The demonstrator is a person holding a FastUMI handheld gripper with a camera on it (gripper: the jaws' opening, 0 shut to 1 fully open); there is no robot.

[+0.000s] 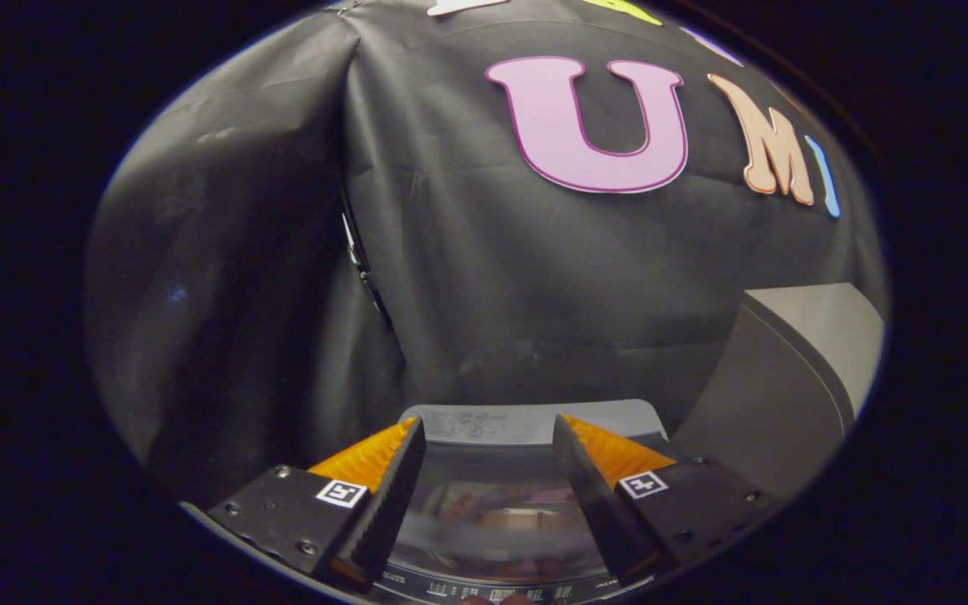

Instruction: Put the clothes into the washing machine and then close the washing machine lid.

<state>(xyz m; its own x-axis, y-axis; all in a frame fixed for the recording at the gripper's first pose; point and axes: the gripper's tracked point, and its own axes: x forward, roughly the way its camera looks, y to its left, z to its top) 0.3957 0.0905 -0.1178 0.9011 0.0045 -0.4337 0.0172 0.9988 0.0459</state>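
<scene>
Booth wall, left side: black cloth (223, 277) hangs in folds, with a seam or gap running down it just left of the middle.
Left finger of the tongs: its tip (407, 445) sits over the near-left part of the washing machine's top; a small square marker (341, 492) is fixed on its mount.
Tongs (488, 437): spread wide, nothing between the fingers; both tips are apart from each other and press on nothing.
Washing machine (526, 420): directly below and just ahead of the fingers, seen from above; its pale back strip lies beyond the fingertips, against the cloth.
Lid (492, 512): a see-through glossy panel between the two fingers, lying flat over the opening; it appears closed.
Clothes (497, 511): blurred pinkish and pale shapes show through the lid, inside the machine; what garments they are cannot be told.
Control strip (484, 591): a dark band with small pale markings at the near edge of the machine, closest to the tongs' base.
Right finger of the tongs: its tip (572, 441) sits over the near-right part of the machine's top; a second square marker (642, 484) is on its mount.
Grey box (786, 378): a large grey slanted shape stands just right of the machine, beyond the right finger; what it is cannot be told.
</scene>
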